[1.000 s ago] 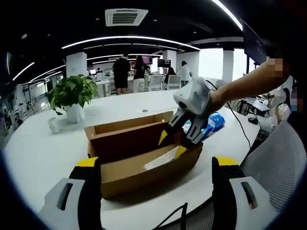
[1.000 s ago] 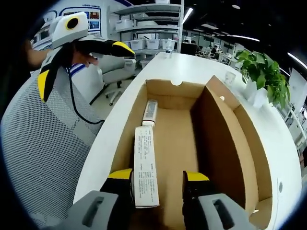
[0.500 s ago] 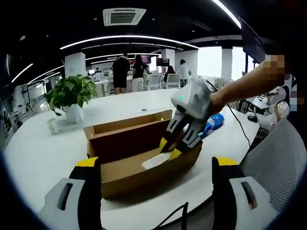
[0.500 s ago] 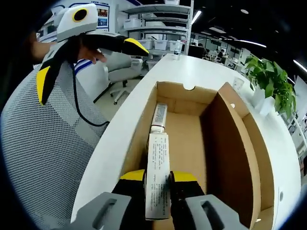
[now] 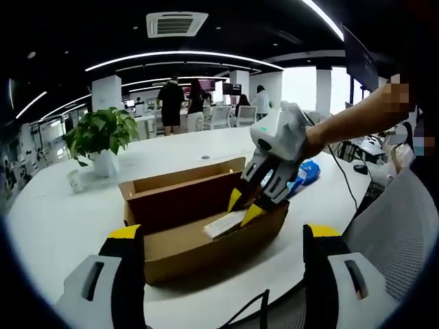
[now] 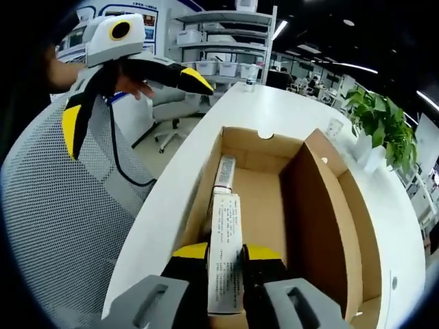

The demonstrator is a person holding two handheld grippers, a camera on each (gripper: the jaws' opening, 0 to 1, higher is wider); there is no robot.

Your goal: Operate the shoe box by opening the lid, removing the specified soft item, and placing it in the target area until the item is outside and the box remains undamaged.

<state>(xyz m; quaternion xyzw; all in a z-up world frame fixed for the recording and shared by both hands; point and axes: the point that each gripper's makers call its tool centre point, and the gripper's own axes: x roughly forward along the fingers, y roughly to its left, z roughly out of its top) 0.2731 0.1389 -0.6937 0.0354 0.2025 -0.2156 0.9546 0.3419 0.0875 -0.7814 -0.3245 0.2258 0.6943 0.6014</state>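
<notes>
Shoe box (image 5: 199, 223) sat open at the counter's (image 5: 62, 219) near edge as the right hand-held gripper (image 6: 226, 255) clenched the white tube (image 6: 225, 257) for lifting out; the left hand-held gripper (image 5: 221, 236) waited, jaws spread.

Open-topped shoe box (image 6: 274, 199), lid folded back at 3 o'clock as a tall wall (image 6: 312, 212) blocking sideways passage there. Bare cardboard floor free between that wall and the white tube (image 6: 225, 257) along the 9 o'clock side. Mesh chair (image 6: 62, 226) crowding the table edge (image 6: 161, 205) at 8 o'clock. Potted plant (image 5: 103, 133) at 10 o'clock, well apart across open tabletop.
</notes>
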